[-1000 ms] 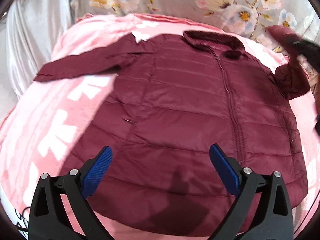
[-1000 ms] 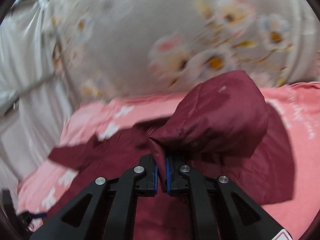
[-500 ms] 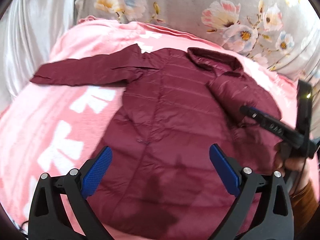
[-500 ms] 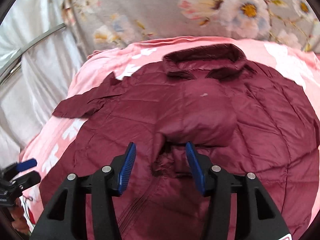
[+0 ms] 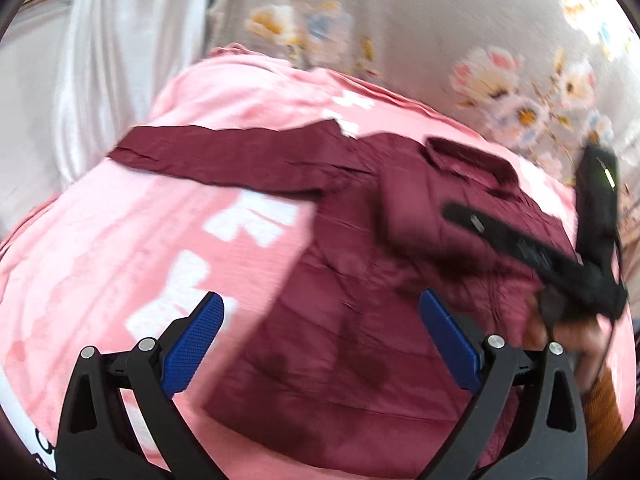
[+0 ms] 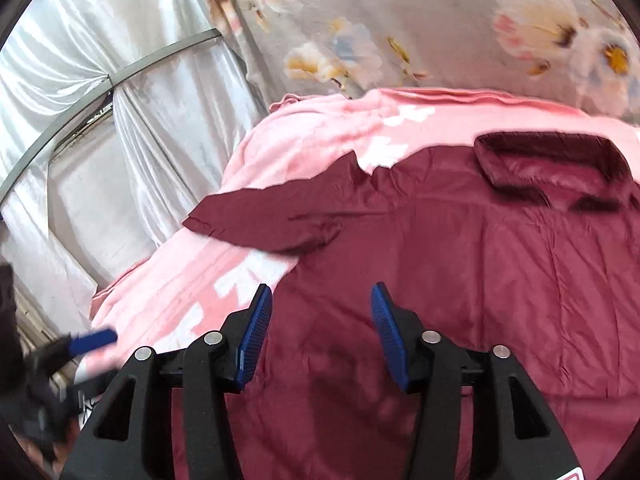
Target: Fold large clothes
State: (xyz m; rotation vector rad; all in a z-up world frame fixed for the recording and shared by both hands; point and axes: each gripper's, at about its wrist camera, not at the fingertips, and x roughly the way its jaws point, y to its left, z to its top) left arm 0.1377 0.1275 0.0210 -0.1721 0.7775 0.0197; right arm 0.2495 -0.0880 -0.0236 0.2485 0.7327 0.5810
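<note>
A dark red quilted jacket (image 5: 360, 300) (image 6: 500, 280) lies flat on a pink blanket (image 5: 140, 220) (image 6: 312, 144), collar (image 6: 552, 168) at the far side. Its right sleeve (image 5: 420, 208) is folded across the chest. Its left sleeve (image 5: 224, 156) (image 6: 272, 216) stretches out to the left over the blanket. My left gripper (image 5: 320, 328) is open above the jacket's lower left edge, with nothing between its fingers. My right gripper (image 6: 316, 328) is open and empty above the jacket's body; in the left wrist view the right gripper (image 5: 456, 212) hovers over the folded sleeve.
A grey floral fabric (image 6: 440, 32) hangs behind the bed. White satin drapes (image 6: 120, 120) with a metal rail (image 6: 100, 84) stand at the left. The left gripper (image 6: 92, 338) shows at the lower left of the right wrist view, off the blanket's edge.
My right gripper let go of the right sleeve, which now lies across the chest, and pulled back and left. My left gripper shifted left toward the spread sleeve.
</note>
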